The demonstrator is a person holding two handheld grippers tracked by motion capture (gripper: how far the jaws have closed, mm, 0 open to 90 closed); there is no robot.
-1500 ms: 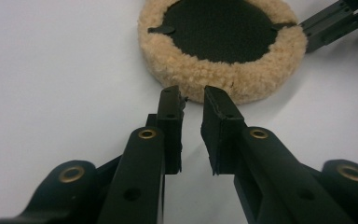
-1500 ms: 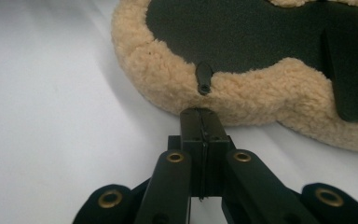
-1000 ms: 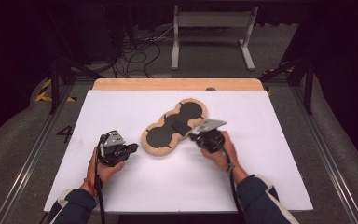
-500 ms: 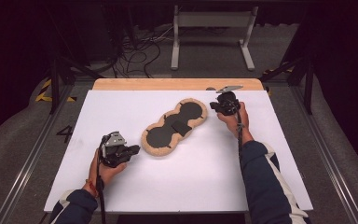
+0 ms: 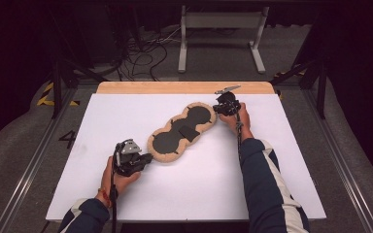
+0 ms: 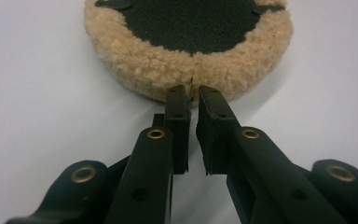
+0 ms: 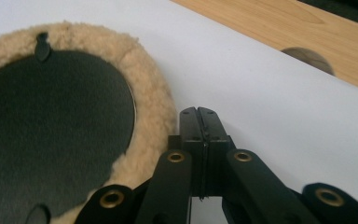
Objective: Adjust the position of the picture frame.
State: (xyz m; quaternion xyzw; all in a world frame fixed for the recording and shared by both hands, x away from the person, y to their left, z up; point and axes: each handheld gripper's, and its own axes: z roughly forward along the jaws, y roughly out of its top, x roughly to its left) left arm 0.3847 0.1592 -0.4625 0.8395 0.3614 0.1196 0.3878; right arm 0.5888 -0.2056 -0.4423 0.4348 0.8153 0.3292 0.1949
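Pad (image 5: pixel 182 132): lying flat on the white sheet (image 5: pixel 126 111), fleece rim round three black discs in a row, running diagonally from near the left hand up toward the right.

Left gripper (image 5: pixel 144 158): sitting at the pad's near end, tips at the fleece edge. Its jaws have just been opening – a narrow gap is showing now, with nothing between them in the left gripper view (image 6: pixel 192 95); the fleece is just ahead of the tips.

Right gripper (image 5: pixel 219 109): jaws pressed together and holding nothing. It is now resting beside the pad's far end; a second ago it was down by the middle of the pad.

Right gripper view: closed jaws (image 7: pixel 199 114) lying just beside the fleece rim (image 7: pixel 151 116), whether touching I cannot tell.

Meaning: the two grippers are now bracketing both ends – likely setting up to grasp, lift or fold the pad, with the left one readying to bite the fleece first.

Wooden strip (image 5: pixel 184 87): lying beyond the sheet, untouched.
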